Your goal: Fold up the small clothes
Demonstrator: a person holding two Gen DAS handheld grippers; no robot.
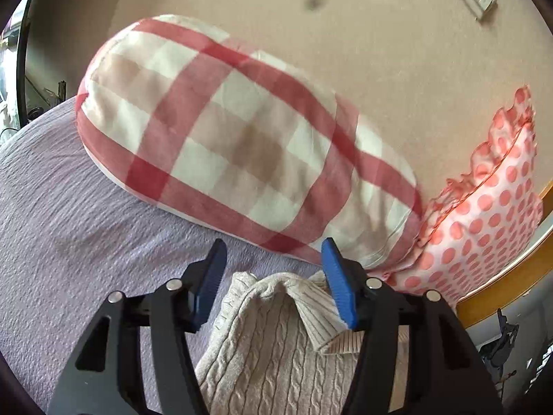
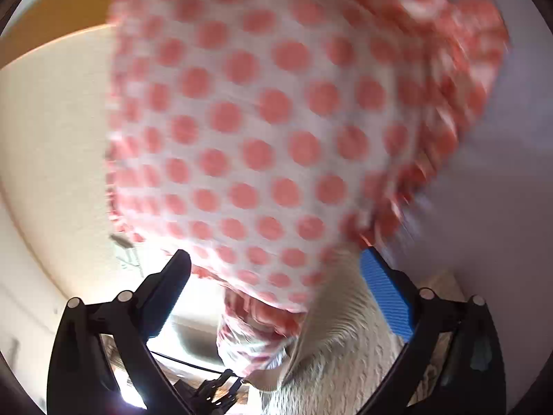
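Note:
A cream cable-knit sweater lies bunched on the lilac bedspread, its top edge between the blue pads of my left gripper. That gripper is open, with the knit lying loose below the pads. In the right wrist view my right gripper is open too. The sweater sits low beside its right blue pad. This view is blurred.
A red, white and tan checked bolster pillow lies across the bed just beyond the sweater. A white pillow with coral dots and a ruffle leans at the right and fills the right wrist view. A wooden headboard and beige wall lie behind.

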